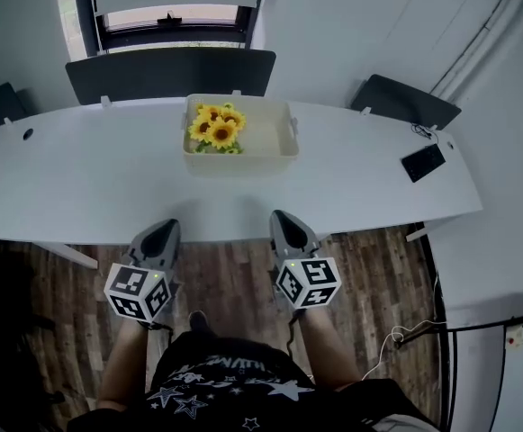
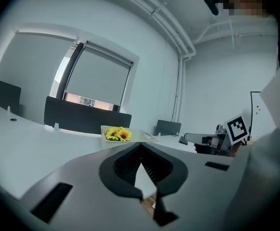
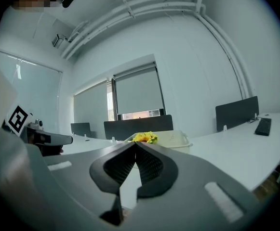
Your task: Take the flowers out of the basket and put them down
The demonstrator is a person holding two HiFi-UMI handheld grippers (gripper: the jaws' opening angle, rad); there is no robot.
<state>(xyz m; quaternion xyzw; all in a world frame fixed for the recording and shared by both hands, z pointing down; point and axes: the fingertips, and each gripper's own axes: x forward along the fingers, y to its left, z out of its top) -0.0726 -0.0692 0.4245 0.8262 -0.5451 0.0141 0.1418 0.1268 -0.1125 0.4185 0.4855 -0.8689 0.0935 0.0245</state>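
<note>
- Near the front edge of the white table [image 1: 81, 187], above the wooden floor [image 1: 234, 277], we are holding the left gripper [image 1: 166, 228] and the right gripper [image 1: 284, 217] side by side. Both are pointing toward the basket [image 1: 270, 142] and both are well apart from it.
- We are holding the left gripper with its jaws pressed together and nothing between them (in its own view the two dark ribbed pads are meeting at the tip).
- We are holding the right gripper the same way, its jaws closed on each other and gripping nothing.
- We are seeing the flowers [image 1: 218, 129], yellow sunflowers with green leaves, sitting inside the basket, bunched in its left part as the head view shows it.
- We are finding the cream basket standing on the table, about midway along it and toward the far edge, right in front of a dark panel [image 1: 171, 72].
- We are looking past the closed tips in each gripper view, where the flowers are showing just above them in the distance.
- We are also noticing a flat black device [image 1: 422, 162] lying on the table to the right, well apart from the basket (what it is we cannot tell).
- We are standing back from the table, our dark star-printed shirt [image 1: 225, 385] showing at the bottom of the head view.
</note>
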